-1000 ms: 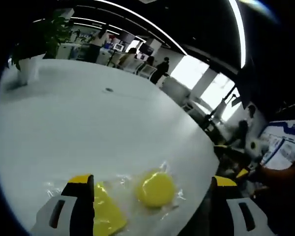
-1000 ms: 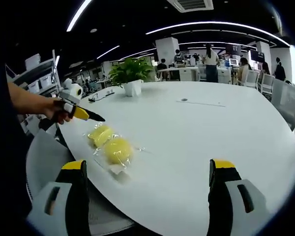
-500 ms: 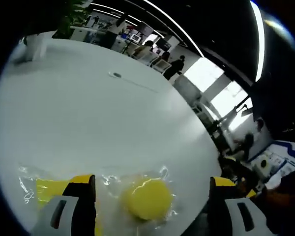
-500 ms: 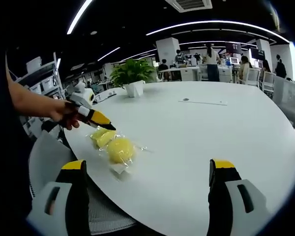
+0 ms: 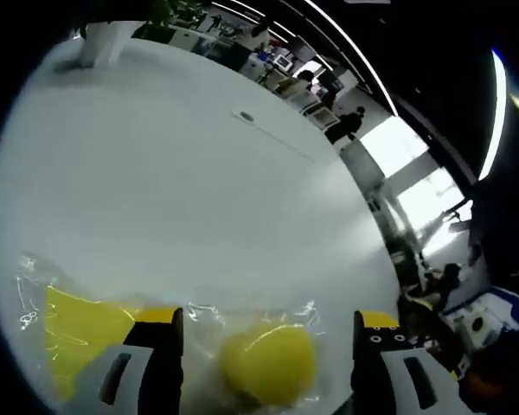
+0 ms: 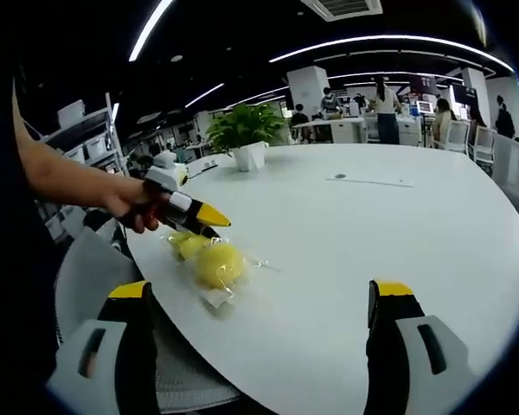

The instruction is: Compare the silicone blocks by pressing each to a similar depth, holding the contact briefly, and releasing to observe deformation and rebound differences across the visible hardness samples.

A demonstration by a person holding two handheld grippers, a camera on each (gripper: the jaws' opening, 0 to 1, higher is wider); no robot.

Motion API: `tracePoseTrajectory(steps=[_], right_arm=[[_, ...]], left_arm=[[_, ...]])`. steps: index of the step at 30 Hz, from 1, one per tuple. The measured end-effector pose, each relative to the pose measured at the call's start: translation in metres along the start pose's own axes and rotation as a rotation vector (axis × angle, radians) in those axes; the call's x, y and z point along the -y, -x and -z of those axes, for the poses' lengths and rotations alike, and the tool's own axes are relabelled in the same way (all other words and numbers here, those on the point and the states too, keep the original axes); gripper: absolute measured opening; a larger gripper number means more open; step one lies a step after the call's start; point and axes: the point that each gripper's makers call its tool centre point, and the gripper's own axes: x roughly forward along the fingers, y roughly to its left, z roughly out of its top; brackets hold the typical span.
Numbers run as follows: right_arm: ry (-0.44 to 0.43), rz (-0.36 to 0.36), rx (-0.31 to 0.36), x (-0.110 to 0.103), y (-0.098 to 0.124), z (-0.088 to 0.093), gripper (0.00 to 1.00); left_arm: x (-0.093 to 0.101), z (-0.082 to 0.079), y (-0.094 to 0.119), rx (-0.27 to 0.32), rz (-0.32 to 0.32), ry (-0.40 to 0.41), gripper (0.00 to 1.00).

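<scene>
A: Where are the blocks? 
B: In the left gripper view a round yellow silicone block in clear plastic wrap (image 5: 268,363) lies on the white round table (image 5: 173,190), between the two jaws of the left claw (image 5: 268,333) and close to their tips. A flatter, angular yellow silicone block in clear wrap (image 5: 82,333) sits just outside the left-hand jaw, partly hidden behind it.

A: And the claw's state? 
B: The left claw is spread wide, one jaw on each side of the round block. Whether either jaw touches the wrap I cannot tell.

A: What does the right gripper view add? 
B: It stands further back. The round block (image 6: 218,264) lies ahead and left of the right claw (image 6: 259,298), well apart from it, near the table's (image 6: 372,233) near-left edge. The angular block (image 6: 189,245) shows just behind it, mostly hidden. The left claw (image 6: 209,220) comes in from the left, held in a person's hand (image 6: 134,203), its yellow tips just above the two blocks. From this side its jaws overlap, so their spread cannot be read here.

A: And the right claw? 
B: Spread wide, nothing between its jaws, hovering at the near table edge.

A: Surroundings? 
B: A green plant in a white pot (image 6: 246,138) stands beyond the blocks on the table. A grey chair (image 6: 91,277) sits beside the table's left edge.
</scene>
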Motion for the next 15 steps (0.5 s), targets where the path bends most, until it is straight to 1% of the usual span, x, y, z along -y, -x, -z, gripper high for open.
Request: tracePoseTrajectory(steps=[1,3,4,5,7,9,12,13,15], right_arm=[[-0.004,0.000,0.009,0.000,0.000,-0.002,0.96],[-0.012,-0.001,0.013,0.000,-0.001,-0.002,0.96],[-0.012,-0.001,0.013,-0.001,-0.001,-0.002,0.96],[-0.012,0.000,0.015,-0.002,-0.001,-0.001,0.96],[-0.018,0.000,0.014,-0.004,-0.003,0.000,0.96],[-0.024,0.007,0.007,-0.006,-0.003,0.003,0.96],[-0.038,0.011,0.007,-0.008,-0.005,0.002,0.96],[-0.039,0.015,0.003,-0.009,-0.005,0.001,0.96],[-0.042,0.016,0.002,-0.011,-0.005,-0.003,0.96]], left_arm=[[0.000,0.001,0.000,-0.001,-0.001,-0.001,0.77],[-0.005,0.008,-0.005,-0.033,-0.010,0.015,0.75],[-0.006,0.002,-0.007,-0.003,-0.016,0.006,0.70],[-0.006,0.004,-0.006,-0.023,-0.016,0.025,0.66],[-0.010,0.000,-0.006,-0.018,-0.027,0.070,0.60],[-0.014,0.001,-0.007,-0.026,-0.024,0.083,0.53],[-0.023,0.007,-0.004,-0.061,-0.052,0.056,0.33],[-0.026,0.006,-0.004,-0.056,-0.059,0.055,0.27],[-0.026,0.009,-0.002,-0.068,-0.050,0.087,0.26]])
